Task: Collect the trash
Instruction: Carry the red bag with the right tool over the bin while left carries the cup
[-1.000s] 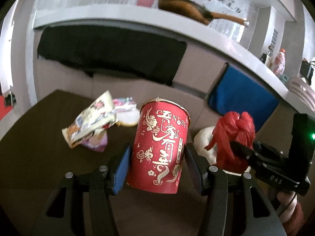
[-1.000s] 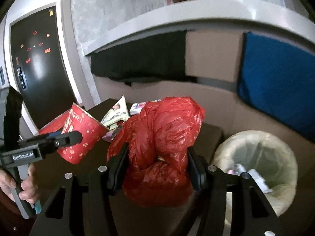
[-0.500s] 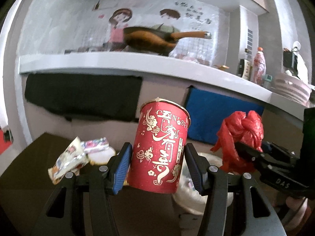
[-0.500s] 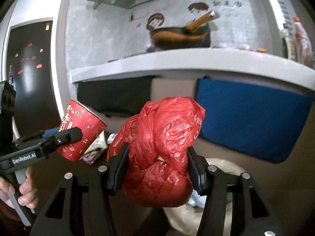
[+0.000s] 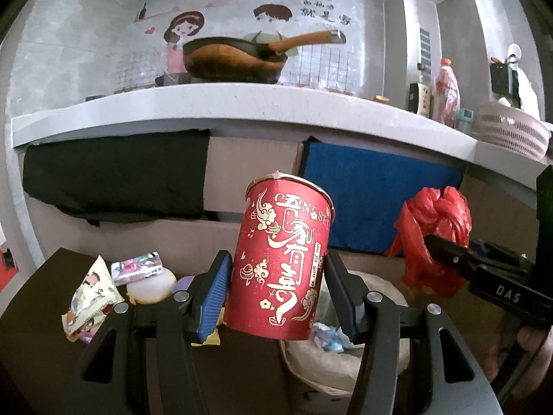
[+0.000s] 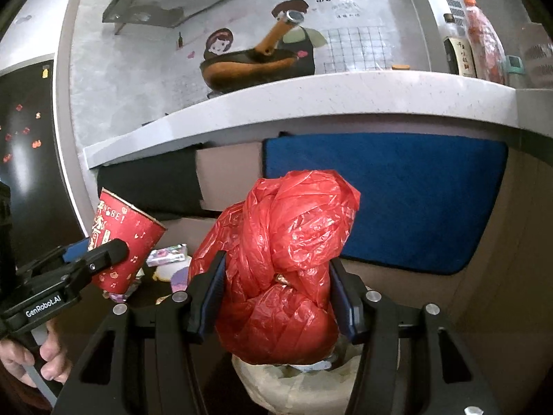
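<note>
Both grippers have travelled from over the dark table toward the lined bin since a second ago, carrying their loads with them; the wrappers that lay just behind the cup now sit low and to the left, and the bin has come in beneath the fingers.

The left gripper (image 5: 276, 283) has its blue-padded jaws spread wide and pressed against the two sides of a red paper cup (image 5: 281, 259), which stands almost upright between them, leaning slightly, with its gold-edged rim at the top. What the cup holds inside cannot be seen. The right gripper (image 6: 276, 294) is about half open, its jaws clamped on a crumpled red plastic bag (image 6: 283, 259) knotted into a ball.

Below and just beyond both loads is the bin (image 5: 383, 287), lined with a pale bag; crumpled paper and scraps of wrapper lie inside it. In the right wrist view the red bag hangs directly over the bin's mouth. In the left wrist view the cup's base is above the bin's near left edge.

On the dark table (image 5: 41, 311) to the left remain a yellowish snack wrapper (image 5: 91, 294), a small colourful packet (image 5: 138, 268) and a pale round lid (image 5: 150, 285), close together.
</note>
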Demonstrator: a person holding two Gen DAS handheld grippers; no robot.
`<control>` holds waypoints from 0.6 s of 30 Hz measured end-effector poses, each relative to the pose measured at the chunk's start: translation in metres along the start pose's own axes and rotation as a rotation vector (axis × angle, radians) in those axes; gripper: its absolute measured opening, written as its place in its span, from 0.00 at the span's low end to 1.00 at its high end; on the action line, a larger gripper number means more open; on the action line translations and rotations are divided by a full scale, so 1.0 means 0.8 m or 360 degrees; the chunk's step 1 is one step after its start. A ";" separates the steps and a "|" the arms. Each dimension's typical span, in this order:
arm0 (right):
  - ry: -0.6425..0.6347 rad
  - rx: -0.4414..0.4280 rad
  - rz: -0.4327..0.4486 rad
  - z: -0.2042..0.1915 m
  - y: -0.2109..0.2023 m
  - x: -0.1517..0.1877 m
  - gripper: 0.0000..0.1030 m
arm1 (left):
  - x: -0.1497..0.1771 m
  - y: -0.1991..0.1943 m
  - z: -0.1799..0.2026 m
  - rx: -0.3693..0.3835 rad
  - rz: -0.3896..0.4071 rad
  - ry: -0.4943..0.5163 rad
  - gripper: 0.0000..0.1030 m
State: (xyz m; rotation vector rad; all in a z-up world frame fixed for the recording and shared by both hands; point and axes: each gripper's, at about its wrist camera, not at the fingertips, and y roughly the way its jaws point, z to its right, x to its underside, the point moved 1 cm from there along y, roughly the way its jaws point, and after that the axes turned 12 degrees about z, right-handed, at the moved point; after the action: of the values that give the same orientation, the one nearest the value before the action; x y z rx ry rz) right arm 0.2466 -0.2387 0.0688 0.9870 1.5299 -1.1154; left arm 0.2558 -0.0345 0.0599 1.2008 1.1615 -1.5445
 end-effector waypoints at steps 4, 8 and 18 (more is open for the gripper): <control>-0.0014 0.0019 -0.0017 0.005 0.011 0.002 0.51 | 0.004 0.016 -0.001 0.0006 -0.0031 -0.0019 0.54; 0.0000 0.0038 -0.0038 0.013 0.018 0.005 0.51 | 0.010 0.030 0.005 0.0030 -0.0061 -0.0021 0.54; 0.0058 0.0087 -0.0089 0.036 0.028 0.025 0.51 | 0.036 0.059 0.022 0.0123 -0.0162 -0.0045 0.54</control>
State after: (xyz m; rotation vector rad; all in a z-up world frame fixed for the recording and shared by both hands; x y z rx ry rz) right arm 0.2705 -0.2591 0.0416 1.0113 1.5718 -1.1898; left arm 0.2920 -0.0643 0.0260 1.1821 1.1693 -1.6910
